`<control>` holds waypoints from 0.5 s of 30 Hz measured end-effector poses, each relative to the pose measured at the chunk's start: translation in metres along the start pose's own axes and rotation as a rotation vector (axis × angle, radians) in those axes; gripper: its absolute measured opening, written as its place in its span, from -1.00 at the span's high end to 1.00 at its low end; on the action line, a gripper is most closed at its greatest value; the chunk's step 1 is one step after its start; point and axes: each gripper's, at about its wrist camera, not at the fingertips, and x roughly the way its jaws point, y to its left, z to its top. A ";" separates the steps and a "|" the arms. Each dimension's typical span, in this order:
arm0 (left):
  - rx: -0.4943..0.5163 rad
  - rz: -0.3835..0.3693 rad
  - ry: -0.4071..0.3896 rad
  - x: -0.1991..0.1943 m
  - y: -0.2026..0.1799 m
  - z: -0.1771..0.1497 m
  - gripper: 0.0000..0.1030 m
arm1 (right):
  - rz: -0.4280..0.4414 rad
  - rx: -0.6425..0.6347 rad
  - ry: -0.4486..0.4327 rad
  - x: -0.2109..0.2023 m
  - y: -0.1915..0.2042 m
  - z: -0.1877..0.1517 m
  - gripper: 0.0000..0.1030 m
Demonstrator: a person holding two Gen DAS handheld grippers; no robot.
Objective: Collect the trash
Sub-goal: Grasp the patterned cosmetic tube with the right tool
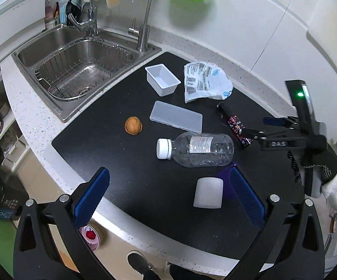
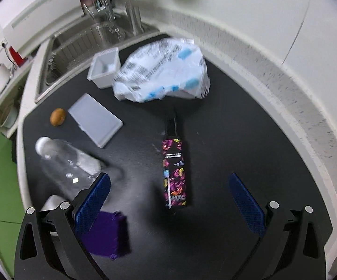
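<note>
Right tongs (image 2: 169, 196) hang jaws apart over the black table (image 2: 250, 140), gripping nothing. The dark wrapper with pink and yellow print (image 2: 174, 175) lies flat directly below and ahead of them, its near end roughly midway between the two blue pads; its long axis runs almost straight away from the tongs, toward the wall. As the jaws stand, they would close across its narrow width, so a straight drop looks sufficient, no wrist turn needed. Judgement: wrapper is the likely next pick, and the right hand is clearly the nearer one. The right view is motion-blurred, so exact height over the wrapper cannot be told. To the near left of the right tongs sits a purple item (image 2: 108, 235), partly hidden by the left pad. Left tongs (image 1: 169, 196) are also apart and empty, lower over the table's front edge, with a white cylinder (image 1: 208, 192) just inside the right pad. Beyond it, the clear bottle (image 1: 196, 149) lies on its side, white cap pointing left, long axis crosswise to the left tongs. Further: flat lid (image 1: 176, 119), a walnut (image 1: 133, 125) left of it. Farthest: white tub (image 1: 162, 79) and crumpled printed bag (image 1: 205, 81) near the wall.
</note>
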 end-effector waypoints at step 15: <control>0.008 0.005 0.037 0.022 -0.003 0.004 -0.95 | -0.015 -0.038 0.074 0.035 -0.002 0.006 0.57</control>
